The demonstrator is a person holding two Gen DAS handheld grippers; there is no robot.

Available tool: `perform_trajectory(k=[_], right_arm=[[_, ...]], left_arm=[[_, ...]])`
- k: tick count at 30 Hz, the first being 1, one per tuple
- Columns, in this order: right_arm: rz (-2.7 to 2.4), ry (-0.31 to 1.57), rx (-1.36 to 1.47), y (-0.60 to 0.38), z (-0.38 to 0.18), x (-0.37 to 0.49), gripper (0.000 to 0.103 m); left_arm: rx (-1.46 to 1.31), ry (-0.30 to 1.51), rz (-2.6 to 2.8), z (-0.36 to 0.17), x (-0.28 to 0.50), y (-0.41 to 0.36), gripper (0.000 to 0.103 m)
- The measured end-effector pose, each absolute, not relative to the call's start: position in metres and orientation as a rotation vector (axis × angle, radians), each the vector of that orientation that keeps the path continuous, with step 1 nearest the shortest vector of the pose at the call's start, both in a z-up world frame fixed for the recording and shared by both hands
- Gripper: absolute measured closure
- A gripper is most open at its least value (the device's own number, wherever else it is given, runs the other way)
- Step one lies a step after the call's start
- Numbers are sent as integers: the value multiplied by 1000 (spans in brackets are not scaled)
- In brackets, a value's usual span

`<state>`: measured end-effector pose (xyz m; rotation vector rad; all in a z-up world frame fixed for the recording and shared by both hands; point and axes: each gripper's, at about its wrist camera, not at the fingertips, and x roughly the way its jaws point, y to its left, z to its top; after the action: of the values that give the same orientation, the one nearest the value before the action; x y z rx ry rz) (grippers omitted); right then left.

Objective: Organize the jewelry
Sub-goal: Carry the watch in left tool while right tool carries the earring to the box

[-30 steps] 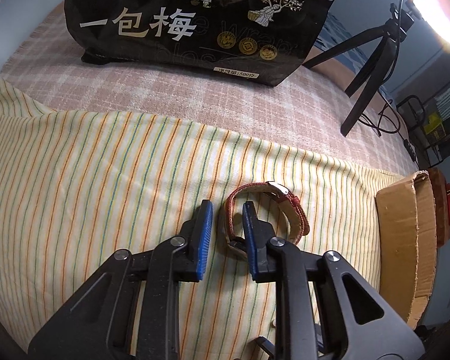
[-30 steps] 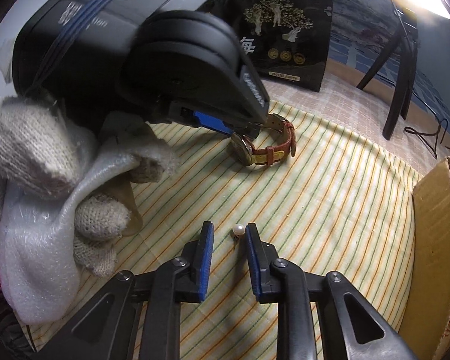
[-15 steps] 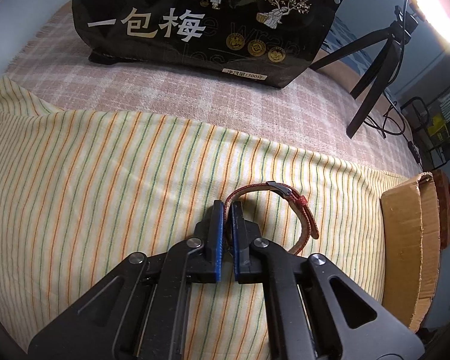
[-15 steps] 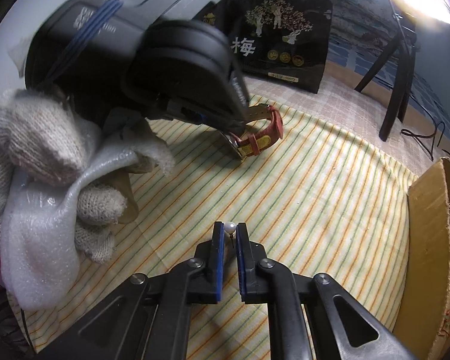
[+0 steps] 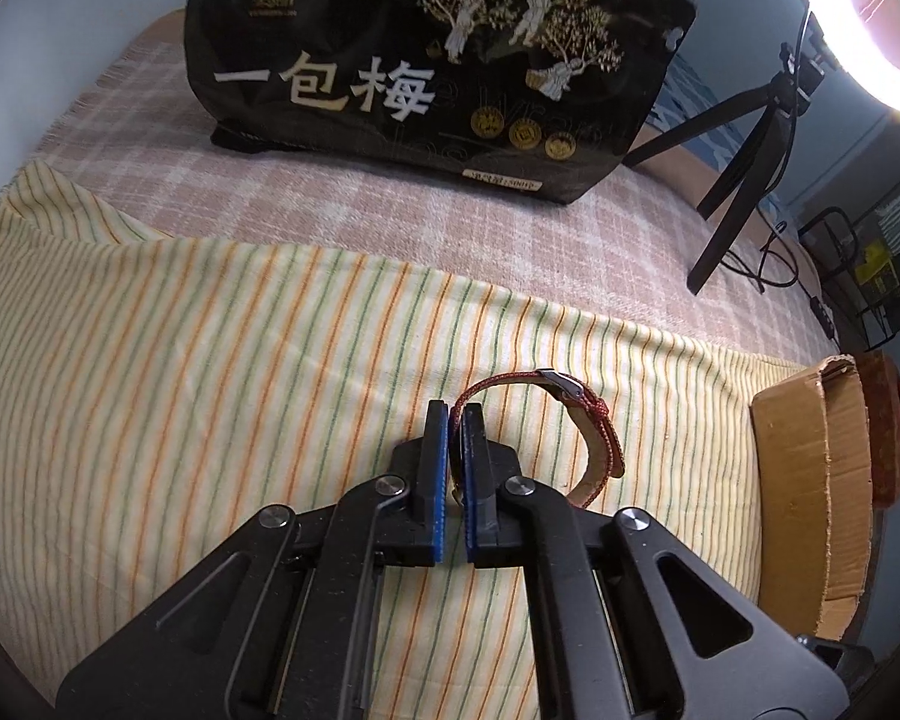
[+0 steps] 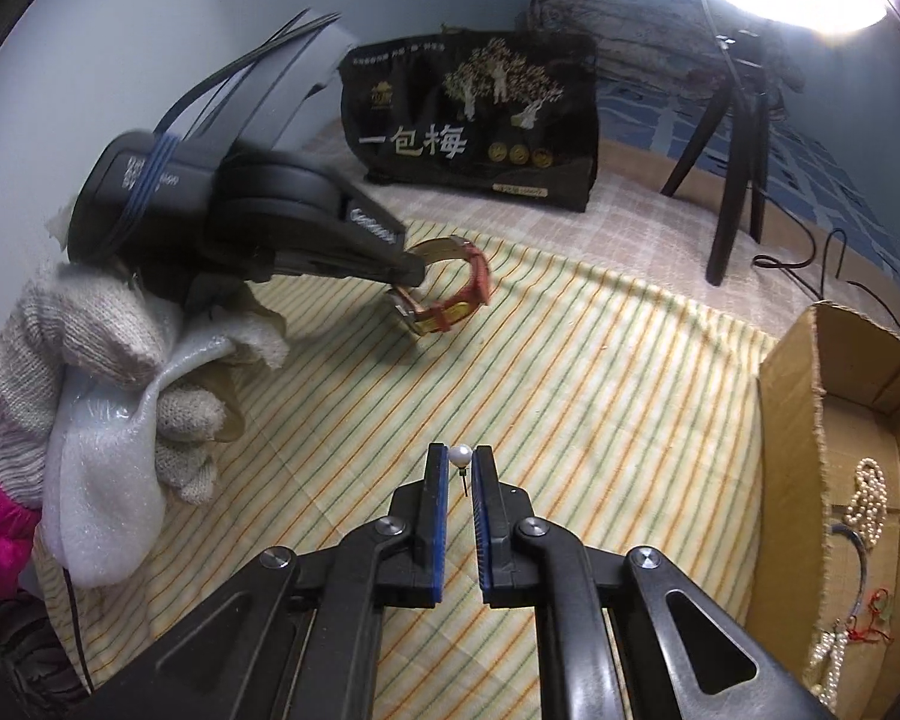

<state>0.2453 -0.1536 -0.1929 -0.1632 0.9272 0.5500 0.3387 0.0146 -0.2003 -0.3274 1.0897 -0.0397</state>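
Note:
My left gripper [image 5: 455, 414] is shut on a red-strapped watch [image 5: 594, 420] and holds it above the striped cloth [image 5: 210, 360]. In the right wrist view the left gripper [image 6: 411, 276] shows with the watch [image 6: 450, 294] hanging from its tips. My right gripper [image 6: 461, 456] is shut on a pearl earring [image 6: 461, 454], the white pearl between the blue pads and its pin pointing down. A cardboard box [image 6: 810, 420] at the right holds pearl strands [image 6: 867, 498] and other jewelry.
A black snack bag [image 5: 438, 66] stands at the back on the pink checked cloth [image 5: 390, 210]. A black tripod [image 6: 738, 138] stands at the back right under a ring light. The box edge [image 5: 810, 480] lies right of the watch.
Both grippers closed: the left on the watch, the right on the pearl earring. Both then lifted their items off the striped cloth.

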Motion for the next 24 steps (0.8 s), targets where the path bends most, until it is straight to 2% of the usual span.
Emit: perform_trajectory(k=[11,24], right_arm=[[522,860,-135,-179,-156,226,98],[429,808,-76,-241,-121,196,98]], left_arm=[[-313,1016,-90,-161,315,8,101],[-275,941,-224,-121,296,-57,101]])
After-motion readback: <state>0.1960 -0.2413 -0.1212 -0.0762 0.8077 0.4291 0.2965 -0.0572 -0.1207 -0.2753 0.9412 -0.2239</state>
